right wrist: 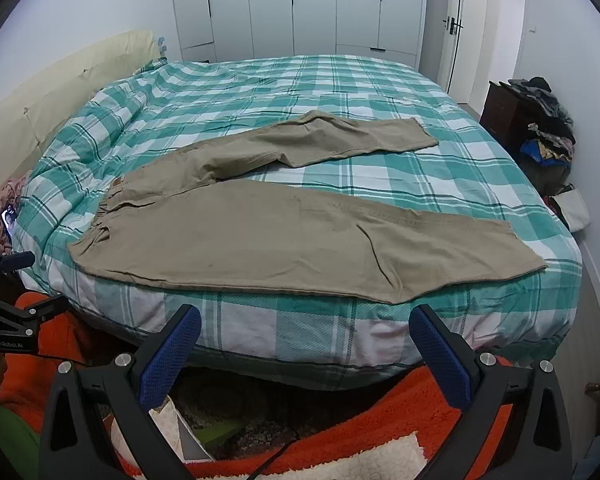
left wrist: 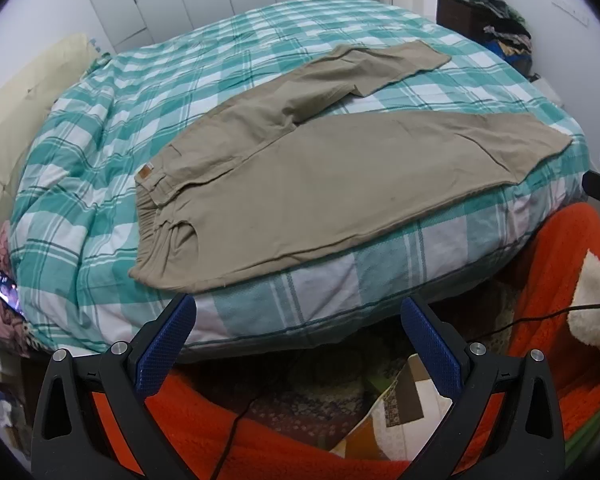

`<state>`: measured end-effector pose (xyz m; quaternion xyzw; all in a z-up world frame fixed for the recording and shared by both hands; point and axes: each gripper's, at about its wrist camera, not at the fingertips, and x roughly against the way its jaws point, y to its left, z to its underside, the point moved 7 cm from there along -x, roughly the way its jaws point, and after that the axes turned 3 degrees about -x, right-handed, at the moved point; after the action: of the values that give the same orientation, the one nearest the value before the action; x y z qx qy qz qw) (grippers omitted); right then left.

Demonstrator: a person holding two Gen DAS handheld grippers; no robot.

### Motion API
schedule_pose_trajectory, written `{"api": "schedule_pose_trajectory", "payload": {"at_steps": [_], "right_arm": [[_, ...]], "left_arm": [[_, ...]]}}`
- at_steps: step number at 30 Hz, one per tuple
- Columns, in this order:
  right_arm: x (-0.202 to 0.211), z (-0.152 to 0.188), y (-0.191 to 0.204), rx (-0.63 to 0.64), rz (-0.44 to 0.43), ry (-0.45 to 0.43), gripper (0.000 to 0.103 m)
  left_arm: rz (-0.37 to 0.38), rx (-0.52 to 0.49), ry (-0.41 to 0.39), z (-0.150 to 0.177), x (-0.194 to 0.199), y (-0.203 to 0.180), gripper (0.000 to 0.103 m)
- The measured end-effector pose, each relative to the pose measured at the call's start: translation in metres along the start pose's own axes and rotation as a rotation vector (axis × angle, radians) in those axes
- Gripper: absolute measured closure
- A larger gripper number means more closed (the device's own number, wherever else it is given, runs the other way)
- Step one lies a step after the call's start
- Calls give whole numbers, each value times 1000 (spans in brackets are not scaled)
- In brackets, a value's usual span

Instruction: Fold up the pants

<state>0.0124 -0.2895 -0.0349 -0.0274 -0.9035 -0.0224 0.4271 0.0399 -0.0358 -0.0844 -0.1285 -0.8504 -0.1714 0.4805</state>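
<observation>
Plainly soft, light khaki pants (left wrist: 300,184), spread flat on the plaid bed (left wrist: 180,92), legs splayed apart, waistband toward the cream headboard (right wrist: 60,80). Best pinched at waistband corner and hem. Left tongs (left wrist: 298,316), right tongs (right wrist: 305,324): wide open, empty, short of the pants.

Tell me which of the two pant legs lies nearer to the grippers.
The near leg, spread flat along the bed's front edge. The far leg lies deeper on the bed, angled away, with a wrinkled fold near the crotch.
</observation>
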Motion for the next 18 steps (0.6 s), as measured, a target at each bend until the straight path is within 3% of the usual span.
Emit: {"api": "schedule_pose_trajectory", "payload": {"at_steps": [14,18], "right_arm": [[-1,2,-1,1,11,-1,0],[2,-2,-1,22,18,-13,0]], "left_arm": [[-6,-14,10,1,-4,-1,1],[65,7,-106,-16,18,14,1]]}}
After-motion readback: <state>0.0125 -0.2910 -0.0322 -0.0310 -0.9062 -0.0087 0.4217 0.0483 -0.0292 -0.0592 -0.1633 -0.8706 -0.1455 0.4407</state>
